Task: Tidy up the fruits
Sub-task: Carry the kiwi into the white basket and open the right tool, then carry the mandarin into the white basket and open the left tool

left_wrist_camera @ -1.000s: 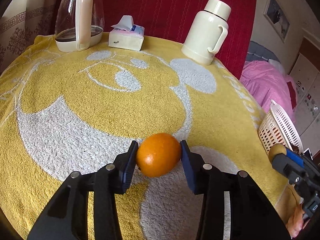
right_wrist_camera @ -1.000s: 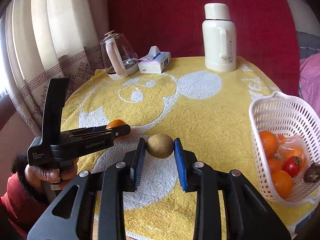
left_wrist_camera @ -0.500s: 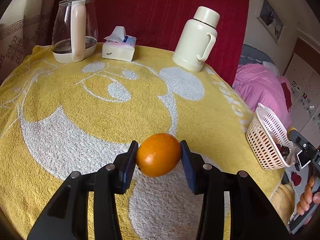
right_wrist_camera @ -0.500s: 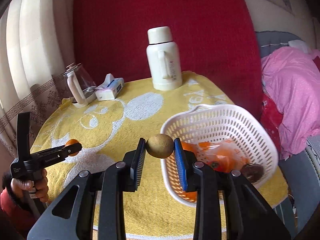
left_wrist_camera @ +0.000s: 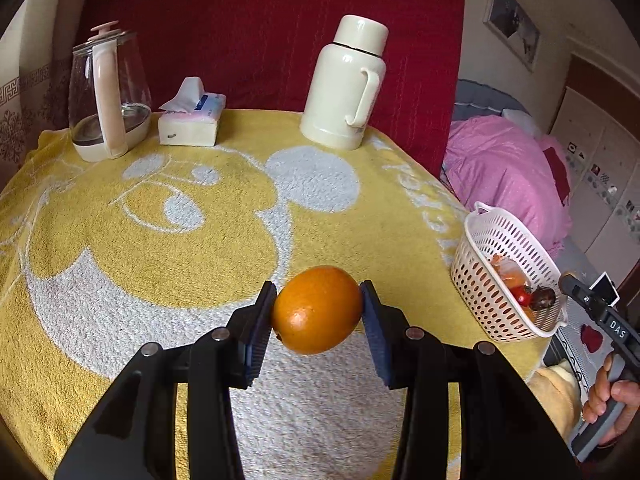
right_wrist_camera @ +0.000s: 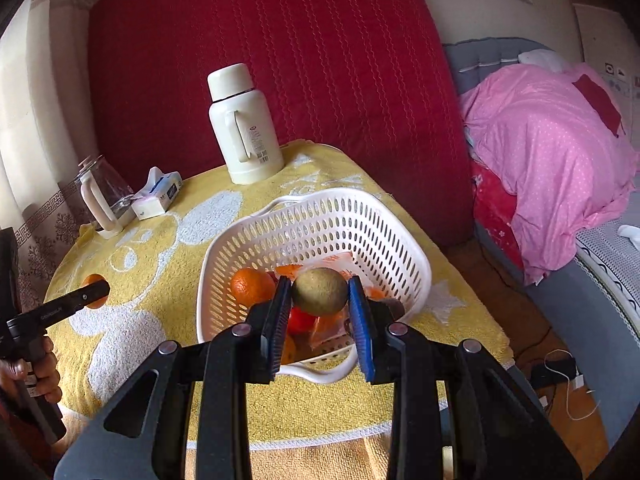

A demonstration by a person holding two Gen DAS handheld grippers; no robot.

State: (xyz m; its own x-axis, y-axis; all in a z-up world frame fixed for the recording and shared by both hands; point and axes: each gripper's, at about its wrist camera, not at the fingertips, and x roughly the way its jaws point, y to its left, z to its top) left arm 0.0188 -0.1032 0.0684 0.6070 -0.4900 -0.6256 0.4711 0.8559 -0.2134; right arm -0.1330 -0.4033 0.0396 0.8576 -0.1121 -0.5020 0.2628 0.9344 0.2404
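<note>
Fruits are split between the two grippers and a basket. From the left wrist camera, the left gripper (left_wrist_camera: 318, 312) is clamped on an orange (left_wrist_camera: 317, 309), both blue pads pressed to its sides, holding it in the air over the yellow towel (left_wrist_camera: 132, 252) with its white cartoon face that covers the table. At the far edge stand a glass kettle (left_wrist_camera: 109, 96), a tissue pack (left_wrist_camera: 191, 120) just beside it, and a cream thermos flask (left_wrist_camera: 346, 84) further right. Near the table's right edge sits the white basket (left_wrist_camera: 486, 304) (orange and red fruit show inside, the rest too small to name), and beyond it a hand (left_wrist_camera: 610, 404) grips the handle of the other tool. From the right wrist camera, the right gripper (right_wrist_camera: 320, 294) is closed tight on a brownish-green kiwi (right_wrist_camera: 319, 291), held over the open basket (right_wrist_camera: 380, 236), above its near side. Under it lie a mandarin (right_wrist_camera: 252, 286), something red, and a crumpled clear bag. Far left, the left gripper's tip (right_wrist_camera: 86, 296) carries its orange (right_wrist_camera: 94, 281) over the towel, well apart from the basket.
</note>
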